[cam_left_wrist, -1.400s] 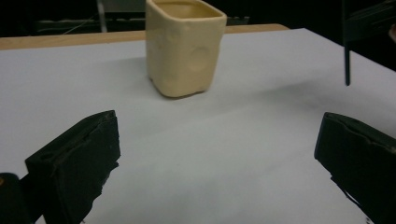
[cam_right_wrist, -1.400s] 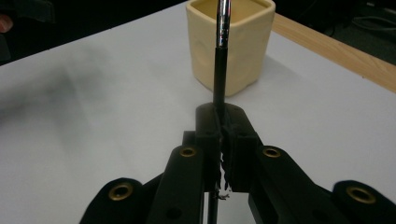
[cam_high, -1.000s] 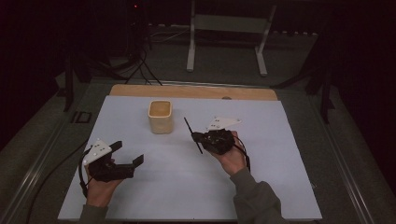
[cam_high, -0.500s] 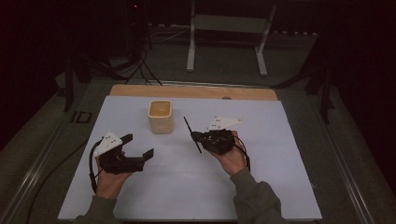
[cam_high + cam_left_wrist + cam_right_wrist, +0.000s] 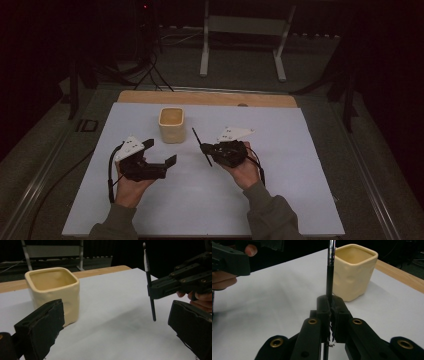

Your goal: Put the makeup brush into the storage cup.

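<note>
A cream square cup [image 5: 171,124] stands empty on the white sheet [image 5: 300,165], toward the back and left of middle. My right gripper [image 5: 206,148] is shut on a thin black brush [image 5: 199,141] with a silver collar. The brush points up and away toward the cup [image 5: 352,272]. In the right gripper view the jaws [image 5: 331,305] pinch the brush [image 5: 329,272] low on its shaft. My left gripper [image 5: 161,151] stands open with nothing between its fingers, just in front of the cup [image 5: 53,292]. In the left gripper view the brush [image 5: 149,282] hangs upright to the right, gripped by the right gripper [image 5: 175,285].
A wooden strip [image 5: 210,98] runs along the sheet's far edge. Behind the table stands a white metal frame [image 5: 245,30]. Cables [image 5: 150,70] lie on the floor at back left. The sheet reaches the table's front edge near the person's sleeves.
My left gripper has moved right and a little up, closer to the cup and the right gripper. The right gripper and the brush have kept still.
</note>
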`<action>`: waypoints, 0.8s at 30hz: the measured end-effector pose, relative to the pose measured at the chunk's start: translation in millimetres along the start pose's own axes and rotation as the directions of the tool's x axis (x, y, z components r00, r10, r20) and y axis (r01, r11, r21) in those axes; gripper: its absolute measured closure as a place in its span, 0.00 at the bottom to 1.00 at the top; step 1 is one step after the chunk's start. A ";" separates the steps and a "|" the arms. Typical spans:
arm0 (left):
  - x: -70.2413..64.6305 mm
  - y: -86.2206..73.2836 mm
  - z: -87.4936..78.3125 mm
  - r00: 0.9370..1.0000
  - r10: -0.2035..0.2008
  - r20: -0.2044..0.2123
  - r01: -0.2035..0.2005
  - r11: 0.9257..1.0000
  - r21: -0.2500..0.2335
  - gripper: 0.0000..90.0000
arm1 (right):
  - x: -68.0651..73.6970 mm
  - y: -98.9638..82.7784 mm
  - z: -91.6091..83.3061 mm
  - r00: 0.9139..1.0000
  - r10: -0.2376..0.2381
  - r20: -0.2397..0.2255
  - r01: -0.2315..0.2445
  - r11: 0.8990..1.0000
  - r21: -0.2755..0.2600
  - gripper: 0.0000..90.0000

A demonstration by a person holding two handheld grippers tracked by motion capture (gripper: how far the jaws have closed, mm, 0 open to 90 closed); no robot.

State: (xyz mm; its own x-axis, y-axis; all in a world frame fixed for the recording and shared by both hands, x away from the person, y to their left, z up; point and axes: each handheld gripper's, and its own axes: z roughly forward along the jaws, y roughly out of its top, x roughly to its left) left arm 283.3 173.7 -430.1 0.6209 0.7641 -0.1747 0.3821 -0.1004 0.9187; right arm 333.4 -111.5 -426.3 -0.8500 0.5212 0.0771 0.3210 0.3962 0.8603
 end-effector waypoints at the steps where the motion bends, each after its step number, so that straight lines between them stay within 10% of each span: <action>1: -0.6 0.3 0.8 1.000 -0.003 0.000 0.003 1.000 -0.002 0.02 | 0.5 -0.1 0.8 1.000 -0.001 -0.002 0.001 1.000 0.000 0.95; 24: -17.4 9.9 30.9 0.997 -0.031 0.065 0.033 0.999 -0.032 0.09 | 15.0 3.2 11.1 0.998 -0.029 -0.060 0.027 0.999 -0.042 0.95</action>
State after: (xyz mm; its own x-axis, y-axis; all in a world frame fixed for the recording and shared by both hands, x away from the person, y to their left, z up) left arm 297.4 139.7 -428.9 0.6523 0.7236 -0.2257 0.3803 -0.0548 0.9232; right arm 326.3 -94.0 -428.0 -0.8826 0.4629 0.0820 0.2800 0.3776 0.8826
